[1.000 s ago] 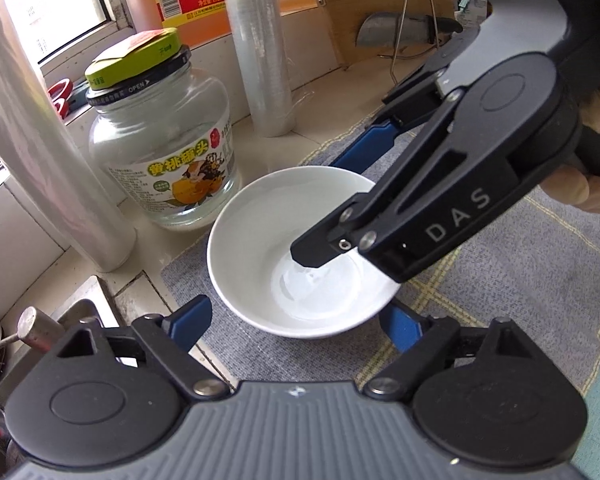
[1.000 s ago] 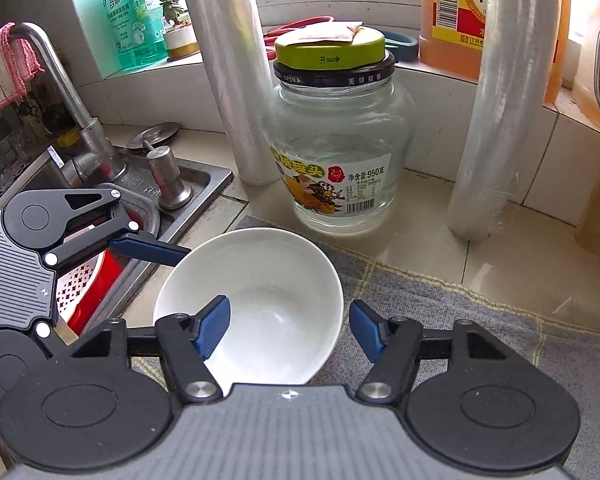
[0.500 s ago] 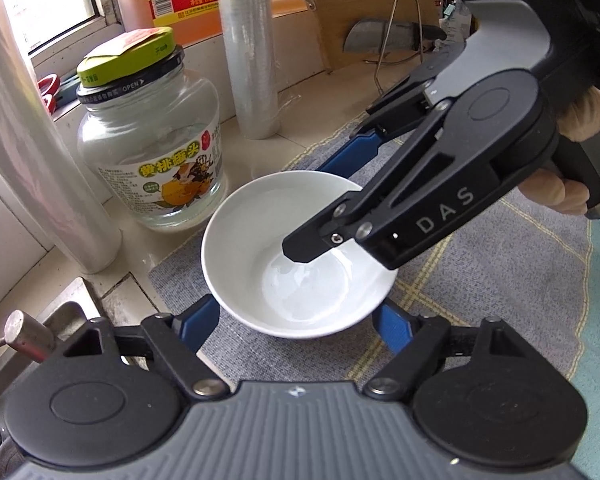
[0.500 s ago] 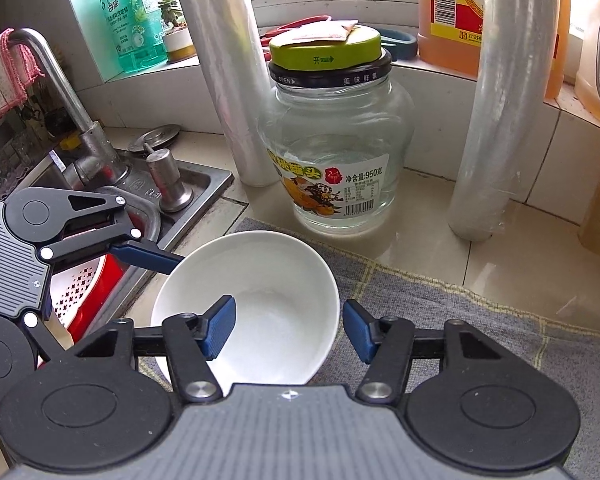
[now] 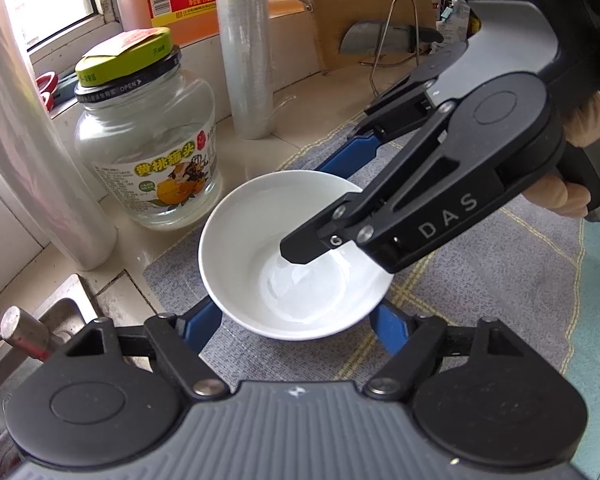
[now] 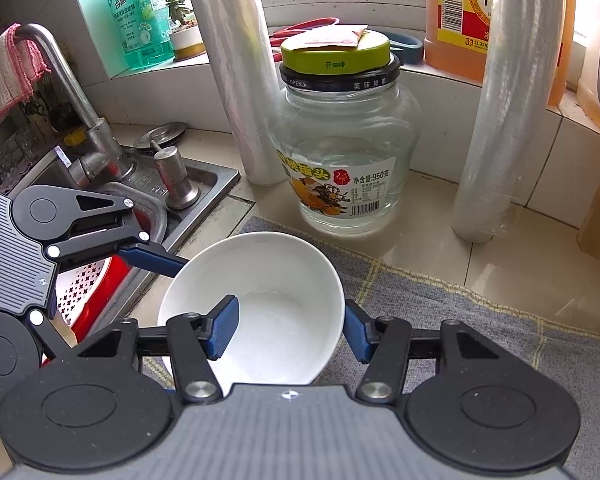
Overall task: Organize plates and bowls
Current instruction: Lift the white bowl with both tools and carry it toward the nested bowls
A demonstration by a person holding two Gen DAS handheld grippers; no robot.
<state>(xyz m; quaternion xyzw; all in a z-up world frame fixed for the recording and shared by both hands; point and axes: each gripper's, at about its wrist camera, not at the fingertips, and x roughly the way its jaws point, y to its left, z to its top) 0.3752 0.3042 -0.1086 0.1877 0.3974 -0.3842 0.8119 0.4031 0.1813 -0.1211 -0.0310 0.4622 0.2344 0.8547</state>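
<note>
A white bowl (image 5: 260, 240) stands on a grey cloth mat (image 5: 480, 280) by the sink; it also shows in the right wrist view (image 6: 268, 280). My left gripper (image 5: 296, 324) is open, its blue fingers on either side of the bowl's near rim. My right gripper (image 6: 290, 330) is open, one finger inside the bowl and the other outside its right wall. In the left wrist view the right gripper (image 5: 340, 200) reaches over the bowl from the right. In the right wrist view the left gripper's blue finger (image 6: 152, 258) is at the bowl's left rim.
A glass jar with a green lid (image 5: 144, 140) stands just behind the bowl, also in the right wrist view (image 6: 344, 152). Cling-film rolls (image 5: 244, 48) (image 6: 500, 120) flank it. The sink with tap (image 6: 88, 120) and a red strainer (image 6: 88, 288) lie left. A knife rack (image 5: 384, 40) is behind.
Both grippers have moved closer in around the bowl. The right gripper's fingers have narrowed toward the bowl's right wall. The bowl stays on the mat.
</note>
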